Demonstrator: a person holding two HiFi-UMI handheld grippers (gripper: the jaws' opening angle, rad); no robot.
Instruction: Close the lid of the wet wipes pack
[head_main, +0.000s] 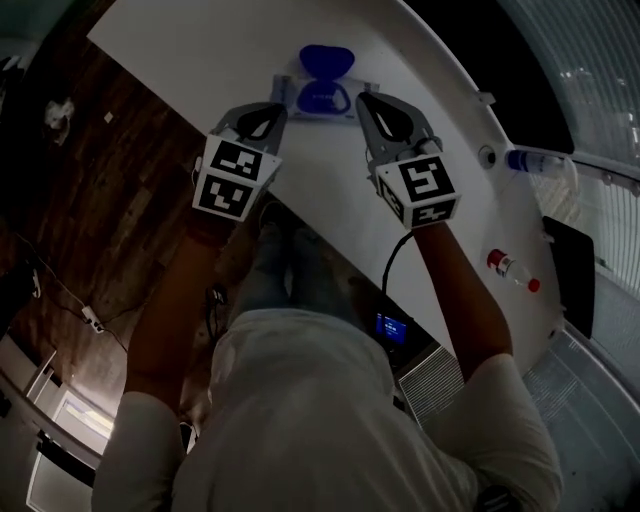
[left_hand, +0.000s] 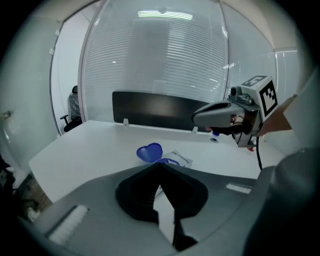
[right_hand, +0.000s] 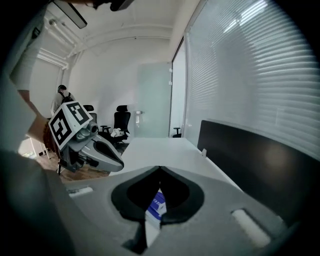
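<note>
Here, left tongs (head_main: 278, 108) and right tongs (head_main: 362, 100), both closed empty, hover over white table (head_main: 200, 50).

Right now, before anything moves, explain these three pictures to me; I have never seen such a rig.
No robot: a person holds a hand-held gripper in each hand. The head view looks down from the person's head at the left hand-held gripper and right hand-held gripper over a white table. The other two pictures come from a camera on each hand-held gripper, looking along its jaws. On the table lies a wet wipes pack, its blue lid open. Both pairs of jaws are together, holding nothing.
</note>
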